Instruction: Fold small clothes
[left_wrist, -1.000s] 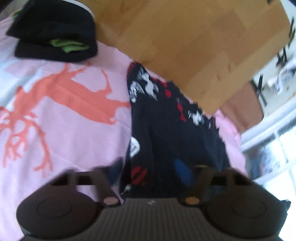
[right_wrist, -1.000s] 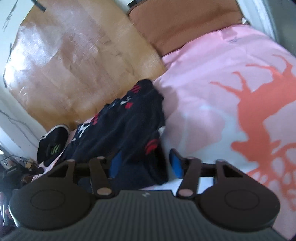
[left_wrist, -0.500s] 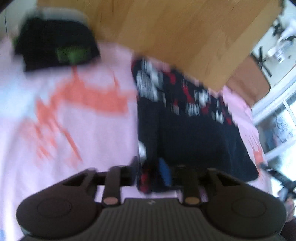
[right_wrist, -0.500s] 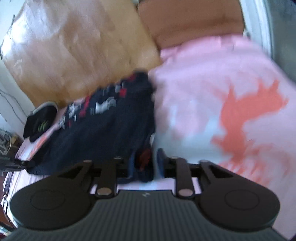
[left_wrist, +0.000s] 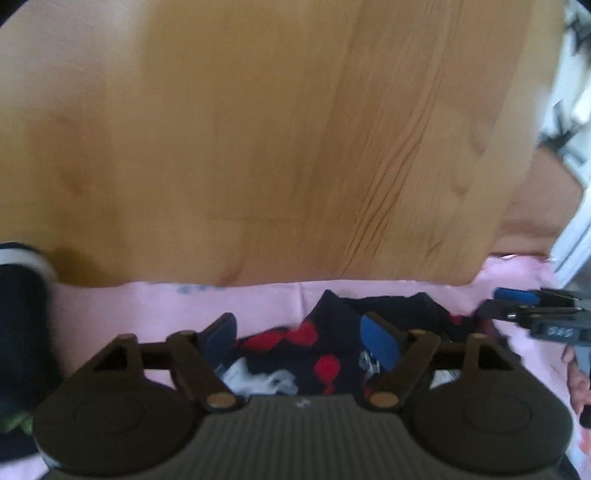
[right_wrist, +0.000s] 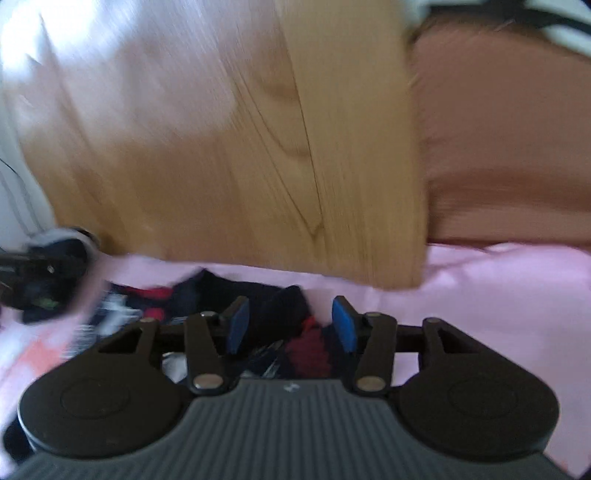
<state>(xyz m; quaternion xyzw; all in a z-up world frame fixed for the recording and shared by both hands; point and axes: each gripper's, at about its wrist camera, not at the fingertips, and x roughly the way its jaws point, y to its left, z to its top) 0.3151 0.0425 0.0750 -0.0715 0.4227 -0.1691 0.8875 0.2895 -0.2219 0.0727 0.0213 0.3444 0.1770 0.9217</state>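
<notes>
A wooden board (left_wrist: 277, 140) stands behind a pink sheet (right_wrist: 498, 291). On the sheet lies a dark navy garment (left_wrist: 328, 347) with red and white patterns, bunched directly under both tools. The left gripper (left_wrist: 301, 338) and right gripper (right_wrist: 290, 323) gape open, gripping nothing.

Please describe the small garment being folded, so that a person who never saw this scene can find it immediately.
Find the wooden board standing behind the pink sheet. On the sheet just before it lies the patterned garment, between both open hand-held grippers. It is dark navy with red and white shapes, unlike the plain black pile with green at the left.
</notes>
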